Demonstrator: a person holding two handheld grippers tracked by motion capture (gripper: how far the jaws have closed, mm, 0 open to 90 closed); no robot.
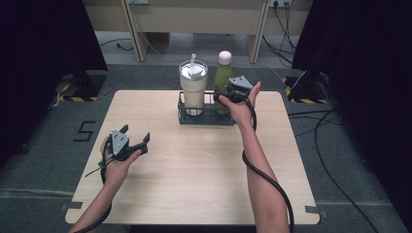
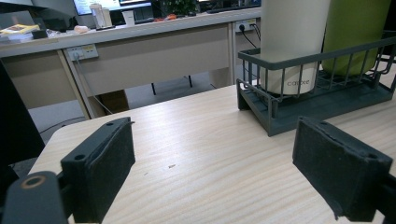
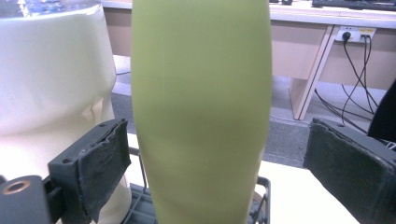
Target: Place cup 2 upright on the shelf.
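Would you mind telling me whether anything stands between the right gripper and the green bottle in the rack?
Nothing visible does. The right gripper is right at the green bottle, its jaws open on either side with gaps to the pads. The tumbler stands beside the bottle in the rack, not between them.

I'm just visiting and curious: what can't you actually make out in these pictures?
- Green bottle: in the right tool view, top and base are cut off by the frame edges.
- Cream tumbler: in the left tool view, its lid and straw are cut off above.
- Right tool: in the high view, its fingertips are hidden behind its own body.
- Rack floor: hidden by both drinks.
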